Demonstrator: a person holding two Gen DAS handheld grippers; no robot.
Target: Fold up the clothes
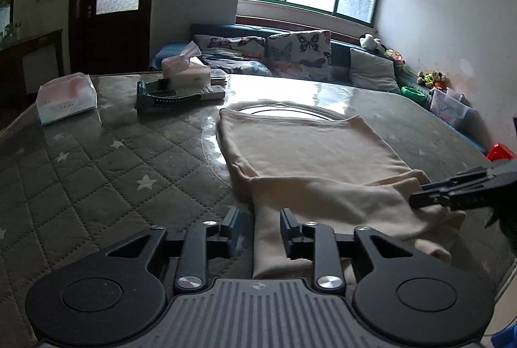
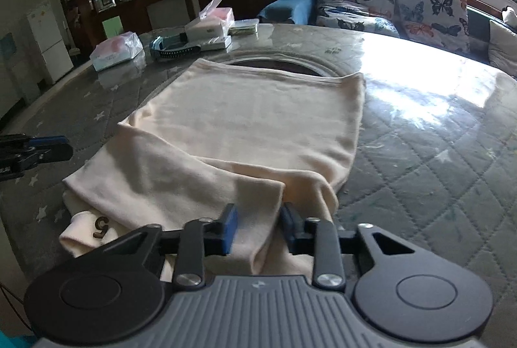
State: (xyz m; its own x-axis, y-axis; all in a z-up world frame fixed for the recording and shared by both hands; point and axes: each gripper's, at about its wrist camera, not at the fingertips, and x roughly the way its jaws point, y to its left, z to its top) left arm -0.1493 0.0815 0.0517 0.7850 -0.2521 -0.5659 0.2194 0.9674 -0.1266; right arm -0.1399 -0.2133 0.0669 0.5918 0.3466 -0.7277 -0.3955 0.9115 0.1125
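Cream garment (image 2: pixel 245 121) lies on table (image 2: pixel 436 154); no containers hold anything.

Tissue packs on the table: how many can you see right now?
2. One soft tissue pack lies near the table's far left edge. A second tissue pack, with a tissue sticking out, sits further right atop the clutter beyond the cream garment. Others may be hidden behind that pile.

Near edge of cream garment (image 2: pixel 226 128) hidden beneath right gripper (image 2: pixel 258 226)

Garment (image 2: pixel 245 128) on table (image 2: pixel 436 154), tissue packs (image 2: pixel 114 50) behind
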